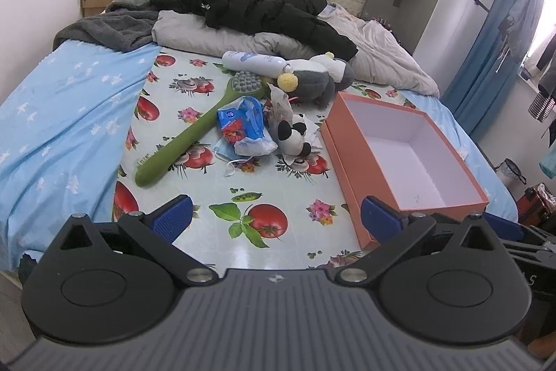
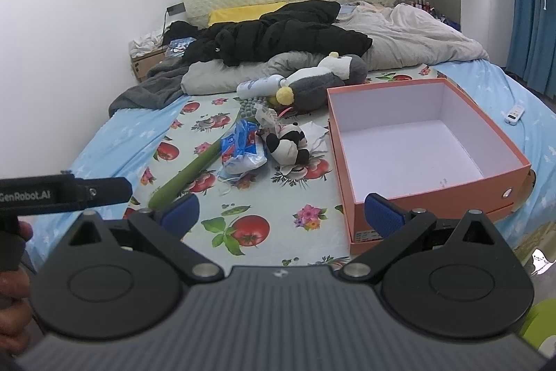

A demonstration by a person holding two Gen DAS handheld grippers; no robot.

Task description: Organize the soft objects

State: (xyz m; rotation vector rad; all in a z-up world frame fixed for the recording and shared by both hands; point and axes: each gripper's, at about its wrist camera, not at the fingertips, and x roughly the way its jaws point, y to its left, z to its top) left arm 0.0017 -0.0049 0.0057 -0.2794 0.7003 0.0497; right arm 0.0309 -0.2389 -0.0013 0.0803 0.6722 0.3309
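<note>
A small panda plush (image 1: 294, 135) (image 2: 288, 144) lies mid-bed beside a blue plastic packet (image 1: 243, 124) (image 2: 241, 146). A bigger grey and white penguin plush (image 1: 312, 75) (image 2: 319, 80) lies behind them. An open orange box (image 1: 399, 155) (image 2: 434, 197) with a white inside stands empty to the right. My left gripper (image 1: 276, 218) is open and empty, near the bed's front edge, well short of the toys. My right gripper (image 2: 281, 214) is open and empty too, next to the box's near left corner.
A green massage stick (image 1: 187, 134) (image 2: 194, 169) lies left of the packet. A white bottle (image 1: 255, 59) (image 2: 260, 86) lies behind it. A black jacket (image 1: 264, 9) and grey bedding (image 2: 399, 37) pile at the headboard. A white remote (image 2: 513, 114) lies at right.
</note>
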